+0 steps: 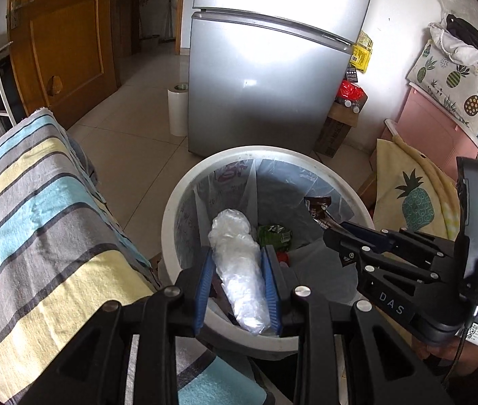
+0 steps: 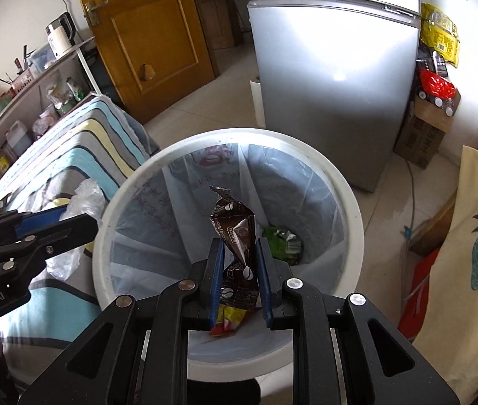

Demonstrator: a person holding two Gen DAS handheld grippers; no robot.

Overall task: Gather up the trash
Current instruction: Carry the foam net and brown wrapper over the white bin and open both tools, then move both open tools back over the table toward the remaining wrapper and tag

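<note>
A: Left wrist view first. What does the left hand-held gripper [image 1: 237, 281] carry?

B: It pinches a crumpled clear plastic bag [image 1: 237, 263]. The long axis of the bag runs along the fingers, and its far end hangs over the open mouth of the white trash bin [image 1: 171, 209]. The near rim of the bin passes just under the fingers, so I judge the drop is straight down from here.

A: And the right wrist view?

B: The right hand-held gripper [image 2: 239, 278] is closed on a brown snack wrapper [image 2: 235, 233], which stands up between the pads. It is above the bin interior, past the near rim. A green wrapper [image 2: 282, 239] already lies at the bottom.

A: Which hand is nearer to release?

B: Both are over the bin; I judge the right one is deeper over the opening.
</note>
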